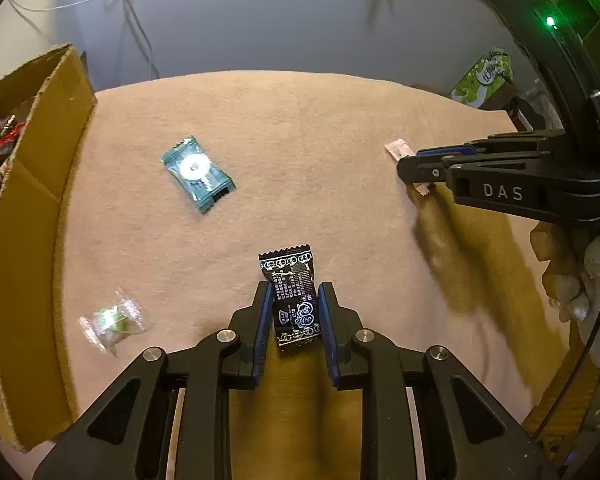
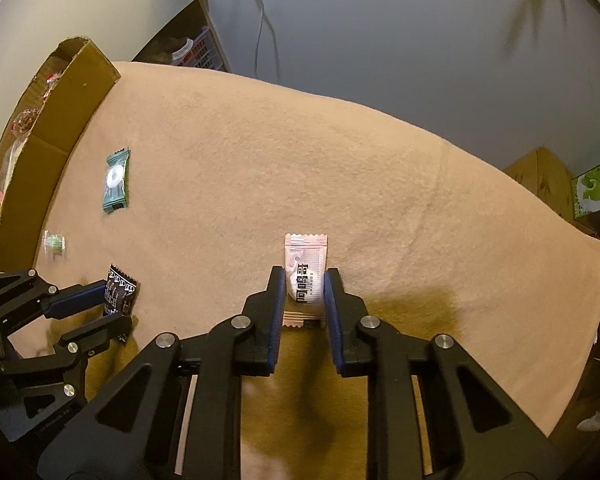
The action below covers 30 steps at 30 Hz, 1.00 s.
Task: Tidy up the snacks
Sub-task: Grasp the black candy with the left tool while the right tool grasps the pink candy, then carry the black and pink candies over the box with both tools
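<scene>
We hold both claws pointing steeply down at the tan cloth [image 1: 300,128]: our left gripper [image 1: 293,304] is clenched on a black candy packet [image 1: 292,300] lying flat there, and our right gripper [image 2: 303,292] grasps a pale pink candy packet [image 2: 305,268] the same way. A teal packet [image 1: 198,172] and a clear-wrapped sweet [image 1: 112,320] lie apart on the cloth near the cardboard box [image 1: 40,184] on the left, which already holds snacks. A grey wall [image 1: 280,12] stands behind.

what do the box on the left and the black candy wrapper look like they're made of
Box: plain brown corrugated cardboard, matte, with raw cut edges and a fold crease. Black candy wrapper: likely thin plastic or foil film, slightly glossy, with crimped zigzag ends and white print.
</scene>
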Available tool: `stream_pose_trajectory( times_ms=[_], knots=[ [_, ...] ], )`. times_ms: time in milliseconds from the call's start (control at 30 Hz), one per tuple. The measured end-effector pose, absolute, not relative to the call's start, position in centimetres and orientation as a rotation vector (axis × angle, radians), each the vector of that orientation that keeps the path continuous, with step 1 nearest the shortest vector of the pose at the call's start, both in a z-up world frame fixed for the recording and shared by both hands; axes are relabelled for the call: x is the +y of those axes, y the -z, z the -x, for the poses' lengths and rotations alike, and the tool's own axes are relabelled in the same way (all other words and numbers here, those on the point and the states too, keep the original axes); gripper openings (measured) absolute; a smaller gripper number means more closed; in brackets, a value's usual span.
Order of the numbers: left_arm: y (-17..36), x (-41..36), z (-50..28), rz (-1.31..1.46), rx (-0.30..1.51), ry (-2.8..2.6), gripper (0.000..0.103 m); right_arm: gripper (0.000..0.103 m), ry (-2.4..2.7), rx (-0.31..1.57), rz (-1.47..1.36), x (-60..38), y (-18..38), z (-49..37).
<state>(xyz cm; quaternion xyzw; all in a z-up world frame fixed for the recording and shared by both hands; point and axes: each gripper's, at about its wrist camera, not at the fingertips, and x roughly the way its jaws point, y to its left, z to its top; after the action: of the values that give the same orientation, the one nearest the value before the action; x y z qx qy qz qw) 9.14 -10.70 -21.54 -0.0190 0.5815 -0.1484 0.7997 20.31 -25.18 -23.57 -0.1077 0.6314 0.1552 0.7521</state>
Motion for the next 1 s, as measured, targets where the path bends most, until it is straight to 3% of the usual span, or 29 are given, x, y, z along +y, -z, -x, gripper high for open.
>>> stream_pose_trajectory(
  times_ms=[500, 1000],
  knots=[
    [18.8, -7.8, -8.6, 0.113, 1.192, 0.287, 0.021, 0.02, -0.388, 1.318, 0.169, -25.7, 19.5, -18.4],
    [15.4, -0.9, -7.9, 0.184, 1.094, 0.179, 0.021, 0.02, -0.556, 1.237, 0.215, -17.5, 14.3, -17.6]
  ],
)
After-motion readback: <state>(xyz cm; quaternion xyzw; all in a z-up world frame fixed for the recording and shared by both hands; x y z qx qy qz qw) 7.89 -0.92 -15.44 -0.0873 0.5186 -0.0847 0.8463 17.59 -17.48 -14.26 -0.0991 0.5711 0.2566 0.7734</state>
